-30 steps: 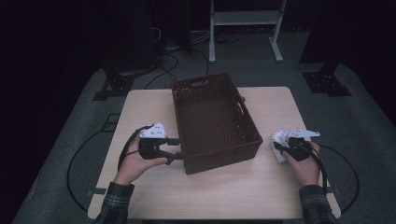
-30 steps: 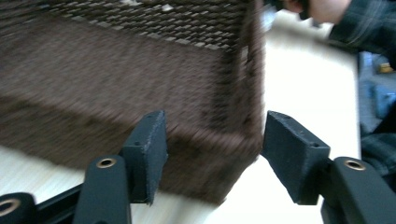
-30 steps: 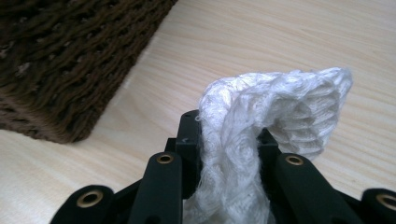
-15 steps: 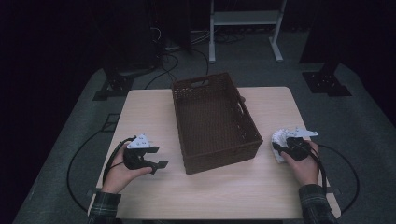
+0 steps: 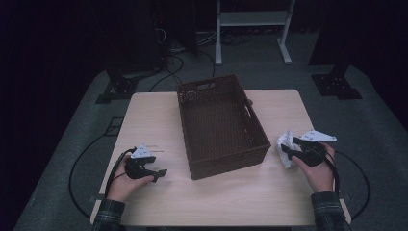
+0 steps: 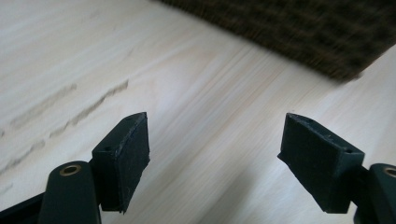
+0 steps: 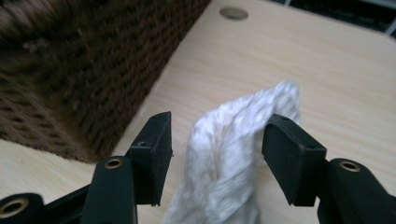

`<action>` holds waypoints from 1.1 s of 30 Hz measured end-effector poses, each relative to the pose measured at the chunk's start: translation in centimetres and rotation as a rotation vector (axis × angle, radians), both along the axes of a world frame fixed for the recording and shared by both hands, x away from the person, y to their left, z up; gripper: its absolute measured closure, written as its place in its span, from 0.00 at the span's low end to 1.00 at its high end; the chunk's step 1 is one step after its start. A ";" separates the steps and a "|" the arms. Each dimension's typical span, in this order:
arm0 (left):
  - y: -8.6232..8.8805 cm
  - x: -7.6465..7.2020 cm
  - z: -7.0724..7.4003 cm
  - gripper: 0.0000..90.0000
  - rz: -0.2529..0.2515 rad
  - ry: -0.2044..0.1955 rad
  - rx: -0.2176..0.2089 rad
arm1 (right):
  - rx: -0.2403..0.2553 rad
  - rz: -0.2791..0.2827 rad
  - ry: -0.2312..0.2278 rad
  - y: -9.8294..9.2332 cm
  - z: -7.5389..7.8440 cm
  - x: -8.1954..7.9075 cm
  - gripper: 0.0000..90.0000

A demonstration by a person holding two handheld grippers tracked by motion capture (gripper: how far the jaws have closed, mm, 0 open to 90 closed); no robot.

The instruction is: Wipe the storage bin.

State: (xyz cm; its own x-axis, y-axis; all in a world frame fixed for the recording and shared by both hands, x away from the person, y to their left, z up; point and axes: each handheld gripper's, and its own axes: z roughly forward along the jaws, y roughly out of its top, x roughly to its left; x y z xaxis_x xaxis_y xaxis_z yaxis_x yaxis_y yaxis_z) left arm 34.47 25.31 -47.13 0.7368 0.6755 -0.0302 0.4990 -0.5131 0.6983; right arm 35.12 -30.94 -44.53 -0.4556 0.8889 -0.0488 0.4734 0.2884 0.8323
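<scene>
A brown wicker basket stands in the middle of the light wooden table; its wall shows in the left gripper view and the right gripper view. A crumpled white cloth lies on the table right of the basket. My right gripper points at it. Its jaws have just been opening and stand open around the cloth; the left pad is clear of it. My left gripper is low over bare wood at the front left. Its jaws have just been opening, with nothing between them.
A round hole is set in the tabletop beyond the cloth. Behind the table stand a white frame and dark stand feet, with cables on the grey floor. Bare wood lies left of and in front of the basket.
My left hand has moved away from the basket's left wall, leftward and down toward the front edge. The right gripper's jaws have spread apart around the cloth.
</scene>
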 end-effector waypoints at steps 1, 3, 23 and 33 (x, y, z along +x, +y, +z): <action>0.0 0.1 -0.5 0.26 0.005 0.008 0.021 | -0.001 0.000 -0.010 0.0 0.2 -0.1 0.47; 0.1 0.1 -0.8 0.25 0.013 0.016 0.033 | 0.009 0.001 -0.025 0.0 0.6 -0.2 0.48; 0.6 0.2 -2.4 0.08 0.052 -0.030 0.035 | 0.063 0.151 0.004 2.3 2.4 -0.8 1.00; 0.8 0.1 -2.8 0.02 0.055 -0.053 0.013 | 0.075 0.222 0.020 3.8 2.3 -0.3 1.00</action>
State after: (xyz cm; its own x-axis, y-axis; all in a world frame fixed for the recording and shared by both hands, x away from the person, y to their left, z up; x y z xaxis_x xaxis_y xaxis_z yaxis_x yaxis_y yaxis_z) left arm 34.57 26.14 -49.94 0.6985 0.7154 0.0171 0.4892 -0.4949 0.7182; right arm 34.81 -27.18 -42.28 -0.6403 0.7677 0.0243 0.4217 0.3249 0.8465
